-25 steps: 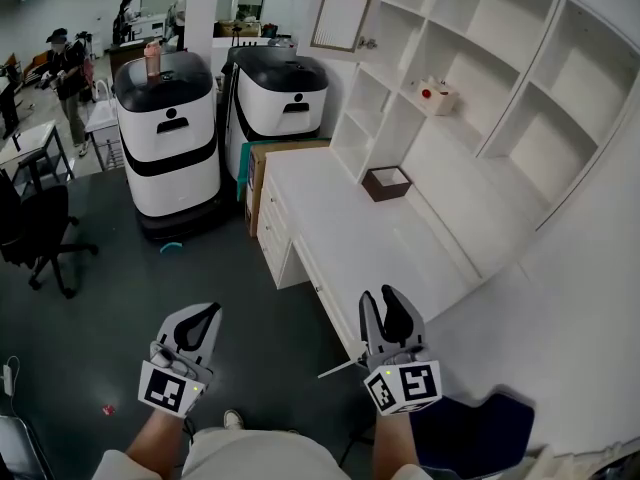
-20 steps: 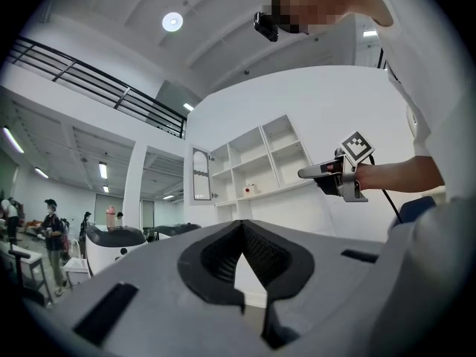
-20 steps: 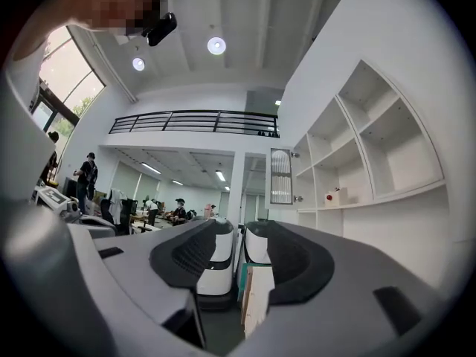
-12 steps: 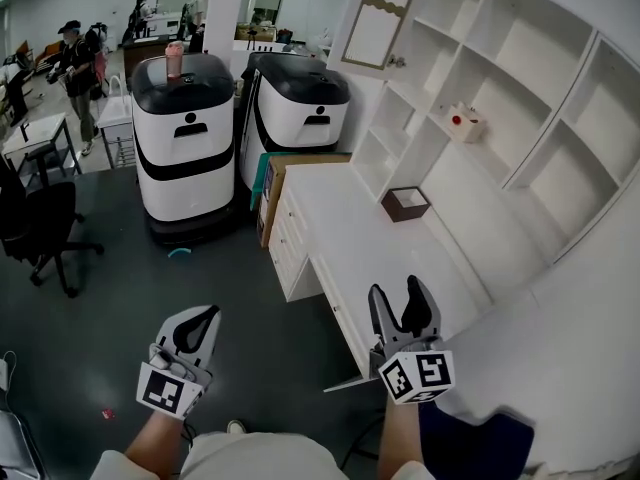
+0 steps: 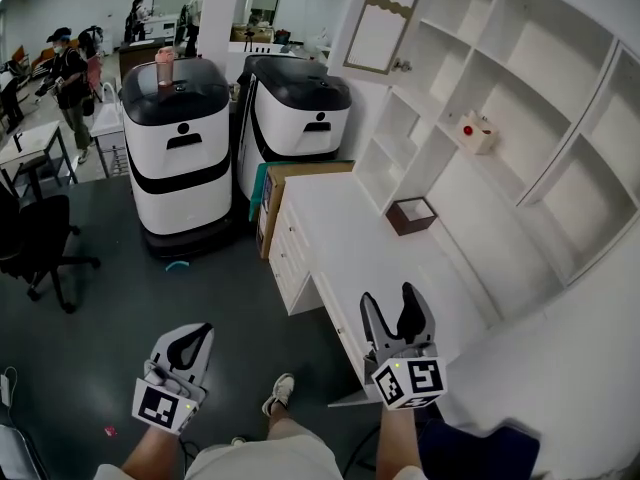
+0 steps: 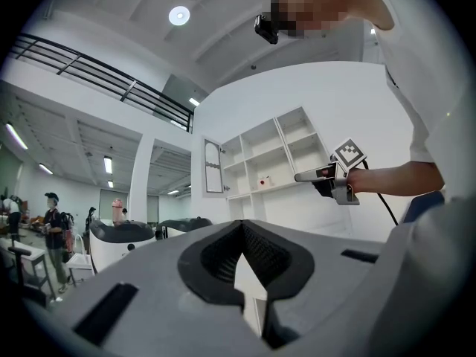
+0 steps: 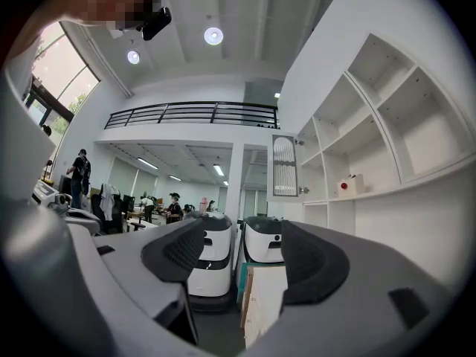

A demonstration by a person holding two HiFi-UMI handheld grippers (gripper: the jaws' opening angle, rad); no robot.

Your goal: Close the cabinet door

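Note:
The white cabinet door (image 5: 378,23), with a louvred panel and a small knob (image 5: 400,65), stands swung open at the top left of the white shelving (image 5: 520,88). It also shows far ahead in the right gripper view as the door (image 7: 284,166) and in the left gripper view as the door (image 6: 213,167). My right gripper (image 5: 388,303) hovers over the desk's front edge, well short of the door; its jaws are opening with nothing between them. My left gripper (image 5: 190,336) hangs over the dark floor, shut and empty.
A white desk (image 5: 350,238) with drawers runs under the shelves and carries a small brown box (image 5: 412,215). A white box with a red dot (image 5: 478,131) sits on a shelf. Two white-and-black machines (image 5: 178,138) and a cardboard box (image 5: 275,183) stand left of the desk. An office chair (image 5: 35,238) is at the far left.
The right gripper's jaws have spread from nearly closed to wide. Both grippers have moved forward along the desk as the person steps; a foot now shows between them.

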